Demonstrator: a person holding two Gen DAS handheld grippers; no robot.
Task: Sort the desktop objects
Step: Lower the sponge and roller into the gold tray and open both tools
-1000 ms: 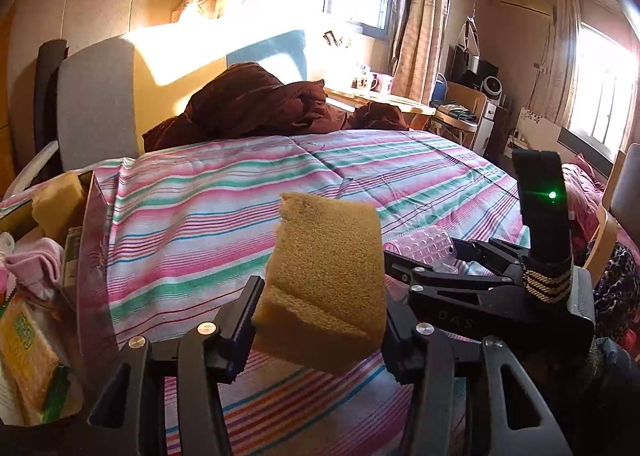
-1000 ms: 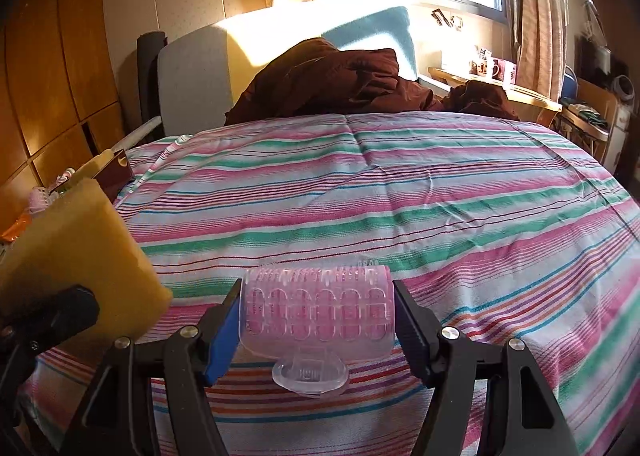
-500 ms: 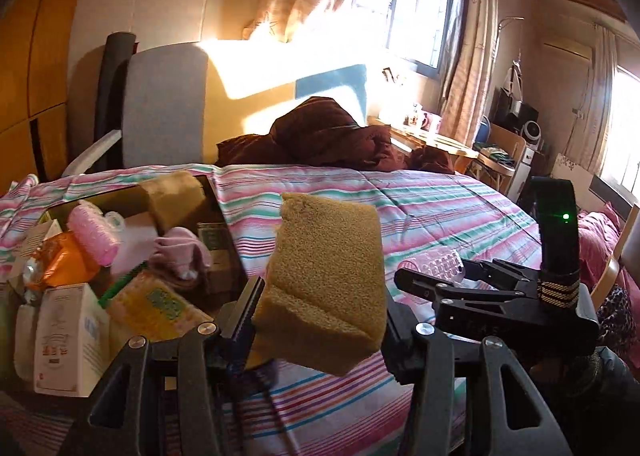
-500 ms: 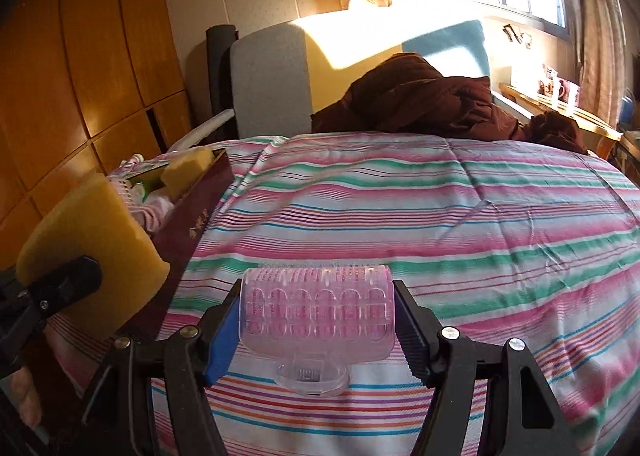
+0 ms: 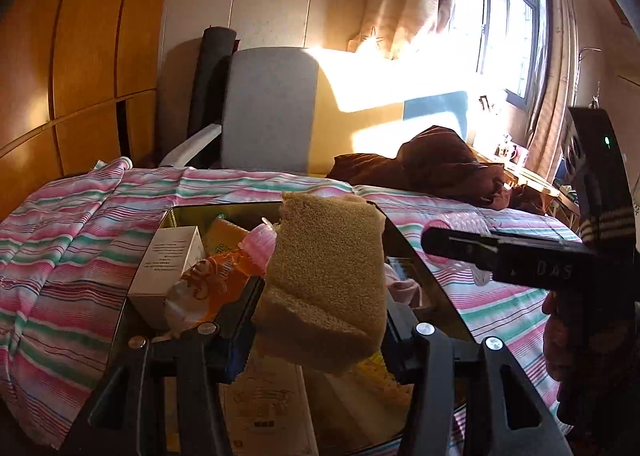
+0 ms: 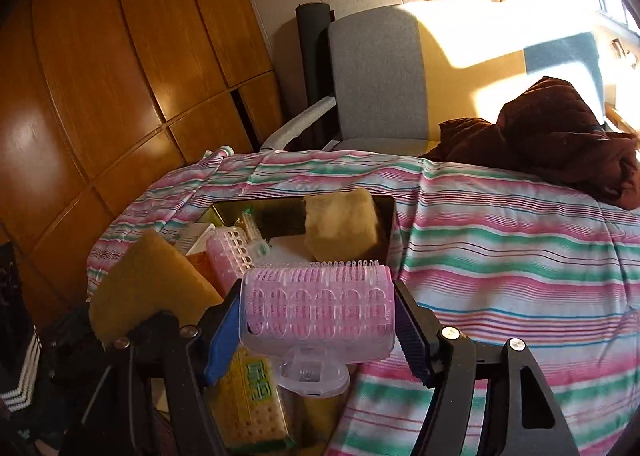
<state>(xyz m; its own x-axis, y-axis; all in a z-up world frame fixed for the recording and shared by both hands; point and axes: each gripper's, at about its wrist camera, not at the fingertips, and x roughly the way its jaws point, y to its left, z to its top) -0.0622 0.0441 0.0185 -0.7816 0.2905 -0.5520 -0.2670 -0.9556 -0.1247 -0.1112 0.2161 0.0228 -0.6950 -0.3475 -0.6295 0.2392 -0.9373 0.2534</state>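
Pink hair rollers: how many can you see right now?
2. One pink roller is clamped in the right gripper, above the box's near edge. A second roller stands inside the box among the packets. More may be buried beneath the clutter.

box (image 5: pixel 170 216) on bed (image 5: pixel 60 256) | sponge (image 6: pixel 340 224) in box | chair (image 5: pixel 268 108) behind bed

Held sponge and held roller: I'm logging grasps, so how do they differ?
The sponge is tan, opaque and squashed in the left gripper; the roller is pink, see-through and rigid in the right gripper. The sponge stands upright; the roller lies crosswise. Both hang over the box.
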